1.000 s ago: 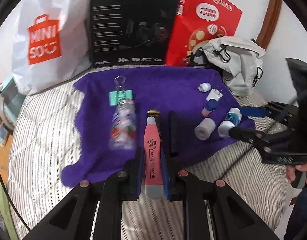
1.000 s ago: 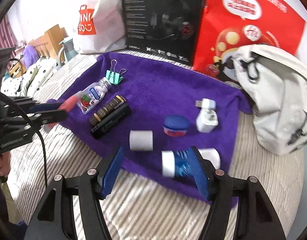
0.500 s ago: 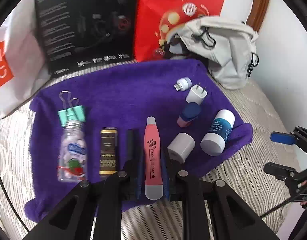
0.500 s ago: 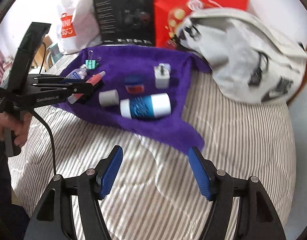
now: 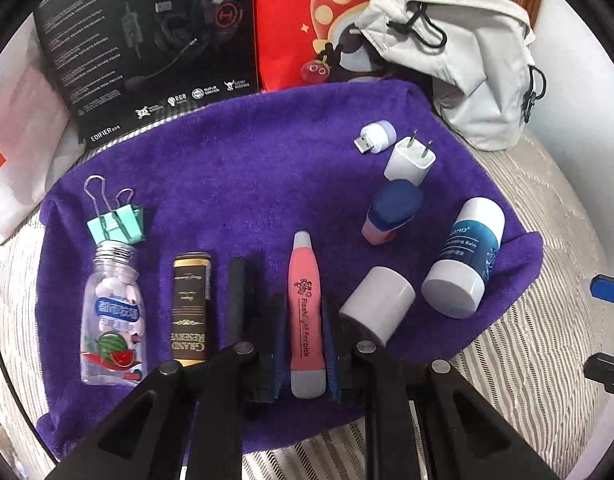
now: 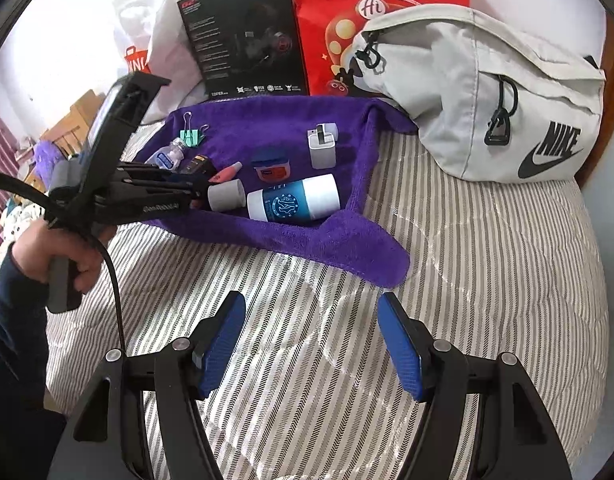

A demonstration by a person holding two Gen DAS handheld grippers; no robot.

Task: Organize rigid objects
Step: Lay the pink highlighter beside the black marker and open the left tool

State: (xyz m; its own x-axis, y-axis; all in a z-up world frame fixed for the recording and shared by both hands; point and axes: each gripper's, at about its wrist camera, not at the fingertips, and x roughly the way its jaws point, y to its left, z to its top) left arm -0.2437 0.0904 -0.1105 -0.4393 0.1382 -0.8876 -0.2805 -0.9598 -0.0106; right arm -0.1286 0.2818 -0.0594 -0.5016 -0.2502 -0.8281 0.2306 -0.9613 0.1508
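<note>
My left gripper point(image 5: 305, 332) is shut on a pink flashlight earpick point(image 5: 305, 300), held low over the purple towel point(image 5: 247, 168), just right of a black stick point(image 5: 238, 292). Left of that lie a gold-and-black box point(image 5: 190, 304), a clear mint bottle point(image 5: 113, 320) and a teal binder clip point(image 5: 115, 228). To the right are a white cap point(image 5: 377, 304), a blue-and-white balm tube point(image 5: 465, 260), a blue-lidded jar point(image 5: 393, 212), a white charger point(image 5: 411, 160) and a USB light point(image 5: 377, 136). My right gripper point(image 6: 311, 344) hangs open over the striped bedding, off the towel point(image 6: 267, 128).
A black headset box point(image 5: 147, 40), a red bag point(image 5: 327, 20) and a white shopping bag point(image 5: 15, 152) stand behind the towel. A grey Nike bag point(image 6: 487, 92) lies at the right. A hand point(image 6: 59, 248) holds the left gripper's handle. Striped bedding point(image 6: 487, 280) surrounds the towel.
My left gripper has carried the pink earpick right and lower, down beside the black stick. My right gripper let go of the balm tube and drew back off the towel.
</note>
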